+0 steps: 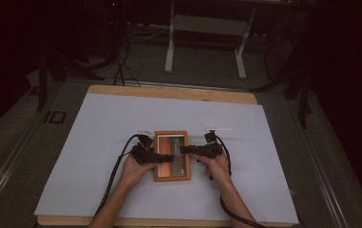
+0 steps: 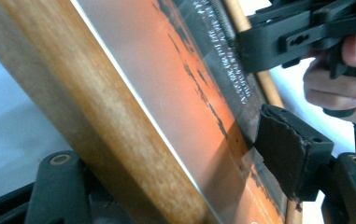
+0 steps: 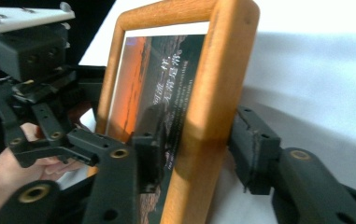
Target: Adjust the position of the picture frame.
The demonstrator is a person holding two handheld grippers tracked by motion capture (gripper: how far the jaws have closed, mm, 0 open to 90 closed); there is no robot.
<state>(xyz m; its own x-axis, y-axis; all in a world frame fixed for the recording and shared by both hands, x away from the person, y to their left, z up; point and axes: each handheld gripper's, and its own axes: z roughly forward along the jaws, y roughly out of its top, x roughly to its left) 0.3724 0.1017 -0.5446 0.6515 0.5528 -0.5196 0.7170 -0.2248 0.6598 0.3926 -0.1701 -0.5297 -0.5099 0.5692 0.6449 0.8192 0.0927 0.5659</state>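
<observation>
A wooden picture frame [image 1: 171, 172] holding an orange and dark landscape print lies at the middle of the white sheet. My left gripper [image 1: 161, 158] comes in from its left side and is shut on the frame's left rail [image 2: 96, 116], one jaw on each face. My right gripper [image 1: 186, 150] is shut on the opposite rail [image 3: 213, 93], which sits between its two pads [image 3: 252, 149]. In the left gripper view the right gripper [image 2: 302, 32] appears across the print. Across the frame, the right gripper view takes in the left gripper [image 3: 40, 93] and the hand holding it.
A white sheet [image 1: 112, 123] covers most of the wooden table [image 1: 169, 91]. Beyond the far edge stand the white legs of another table [image 1: 170, 47], with dark cables [image 1: 121, 61] on the floor. The room around is dark.
</observation>
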